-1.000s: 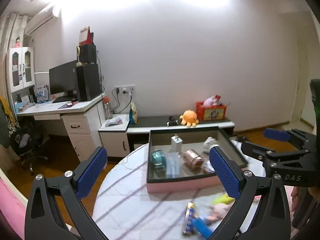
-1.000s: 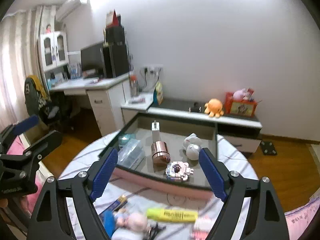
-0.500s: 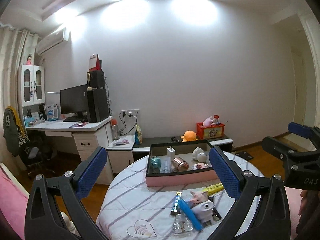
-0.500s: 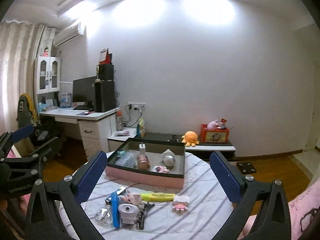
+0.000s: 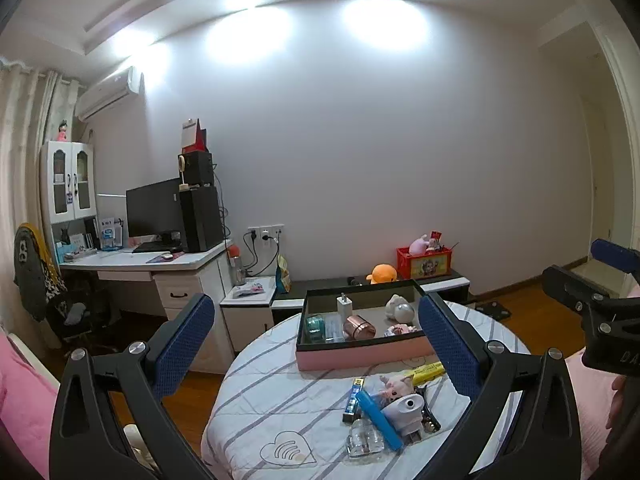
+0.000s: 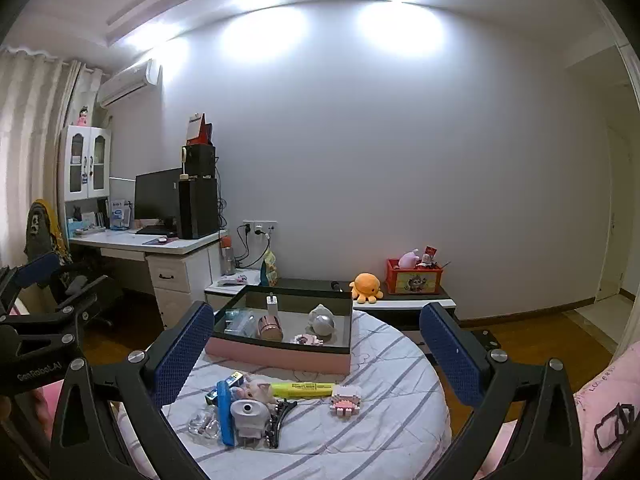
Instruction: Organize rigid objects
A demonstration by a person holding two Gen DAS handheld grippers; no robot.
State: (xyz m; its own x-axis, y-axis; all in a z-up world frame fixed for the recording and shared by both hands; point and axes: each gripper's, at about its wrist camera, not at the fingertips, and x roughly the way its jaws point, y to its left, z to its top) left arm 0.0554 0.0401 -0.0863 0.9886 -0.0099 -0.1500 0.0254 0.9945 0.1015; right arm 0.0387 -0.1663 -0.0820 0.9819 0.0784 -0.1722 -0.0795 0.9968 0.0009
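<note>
A pink-sided tray (image 5: 360, 356) (image 6: 280, 354) stands at the far side of a round striped table (image 5: 260, 408) (image 6: 380, 432). It holds a copper tin (image 6: 270, 327), a white charger (image 6: 272, 304) and a silver ball (image 6: 323, 323). Loose items lie in front of it: a yellow highlighter (image 6: 302, 390), a blue pen (image 6: 225, 412), a pink pig toy (image 6: 256, 391), a white gadget (image 6: 249, 414), a pink block (image 6: 346, 395). My left gripper (image 5: 316, 344) and right gripper (image 6: 316, 344) are open, empty, held back above the table's near side.
A desk (image 6: 148, 246) with monitor and speakers stands at the left wall. A low cabinet (image 6: 400, 304) behind the table carries an orange plush and a red box. Pink bedding (image 6: 600, 400) lies at the right. The right gripper shows in the left wrist view (image 5: 600, 312).
Both grippers have pulled up and back from the tray, so the whole table and room now show. Both stayed open and empty. Nothing on the table moved.
</note>
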